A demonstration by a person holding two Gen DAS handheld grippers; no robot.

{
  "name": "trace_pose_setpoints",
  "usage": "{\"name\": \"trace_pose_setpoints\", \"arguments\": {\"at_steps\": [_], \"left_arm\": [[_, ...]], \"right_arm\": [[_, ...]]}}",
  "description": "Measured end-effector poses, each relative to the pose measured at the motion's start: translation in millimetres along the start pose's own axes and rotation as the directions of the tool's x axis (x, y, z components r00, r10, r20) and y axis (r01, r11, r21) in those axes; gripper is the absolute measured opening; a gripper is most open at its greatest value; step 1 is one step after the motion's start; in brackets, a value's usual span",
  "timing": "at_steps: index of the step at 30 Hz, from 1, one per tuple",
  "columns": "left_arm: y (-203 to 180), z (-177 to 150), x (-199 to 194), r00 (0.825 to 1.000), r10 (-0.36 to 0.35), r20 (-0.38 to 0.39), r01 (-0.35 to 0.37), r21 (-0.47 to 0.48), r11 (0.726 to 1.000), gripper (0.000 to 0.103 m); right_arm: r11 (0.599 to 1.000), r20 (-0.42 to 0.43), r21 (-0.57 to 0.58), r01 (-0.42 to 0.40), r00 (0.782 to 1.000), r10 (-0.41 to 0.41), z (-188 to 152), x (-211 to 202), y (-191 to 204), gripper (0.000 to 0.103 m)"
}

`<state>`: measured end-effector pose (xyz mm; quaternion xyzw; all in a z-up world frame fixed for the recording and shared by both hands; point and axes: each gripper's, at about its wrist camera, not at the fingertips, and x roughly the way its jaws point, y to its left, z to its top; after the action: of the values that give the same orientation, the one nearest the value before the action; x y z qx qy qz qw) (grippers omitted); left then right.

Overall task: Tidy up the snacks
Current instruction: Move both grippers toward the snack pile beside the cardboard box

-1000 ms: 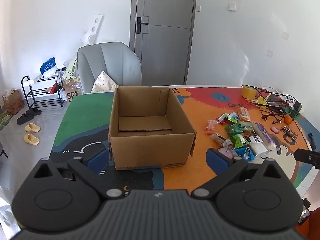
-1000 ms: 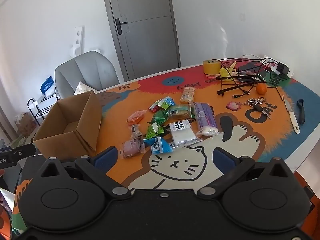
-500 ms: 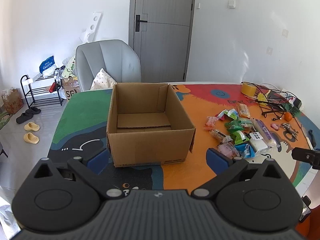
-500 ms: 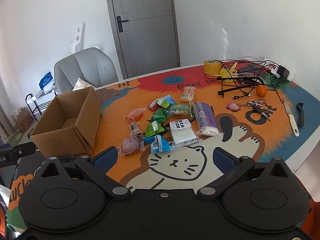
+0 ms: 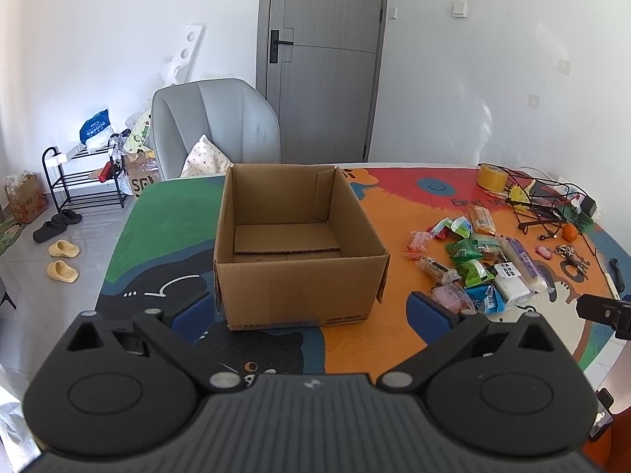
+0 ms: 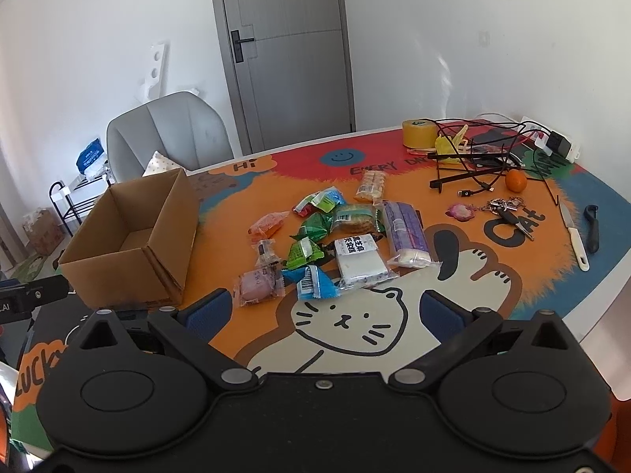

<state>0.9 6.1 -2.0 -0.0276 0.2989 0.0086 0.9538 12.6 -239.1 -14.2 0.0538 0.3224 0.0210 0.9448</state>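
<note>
An open, empty cardboard box (image 5: 295, 276) stands on the colourful table mat (image 5: 394, 339); it also shows at the left of the right wrist view (image 6: 130, 252). Several wrapped snacks (image 6: 331, 236) lie in a loose heap right of the box, among them a white pack (image 6: 361, 262), a purple pack (image 6: 406, 232), a blue pack (image 6: 313, 282) and a pink one (image 6: 256, 285). The heap shows in the left wrist view (image 5: 477, 264) too. My left gripper (image 5: 311, 311) is open and empty, just in front of the box. My right gripper (image 6: 325, 313) is open and empty, near the front of the heap.
At the back right lie a yellow tape roll (image 6: 418, 134), tangled black cables (image 6: 473, 157), an orange (image 6: 516, 180), keys (image 6: 508, 209) and a knife (image 6: 574, 236). A grey chair (image 5: 213, 126) stands behind the table. A shoe rack (image 5: 83, 181) stands on the floor at left.
Both grippers have risen and drawn back slightly; the box and snacks sit a little lower and farther in view. Nothing on the table moved. Both stay open.
</note>
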Motion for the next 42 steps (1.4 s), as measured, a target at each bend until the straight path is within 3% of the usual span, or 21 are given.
{"name": "trace_pose_setpoints", "arguments": {"at_steps": [42], "left_arm": [[-10.8, -5.7, 6.1, 0.999, -0.023, -0.031, 0.024, 0.017, 1.0, 0.103]], "right_arm": [[1.0, -0.013, 0.013, 0.003, 1.0, -0.003, -1.9, 2.6, -2.8, 0.103]]}}
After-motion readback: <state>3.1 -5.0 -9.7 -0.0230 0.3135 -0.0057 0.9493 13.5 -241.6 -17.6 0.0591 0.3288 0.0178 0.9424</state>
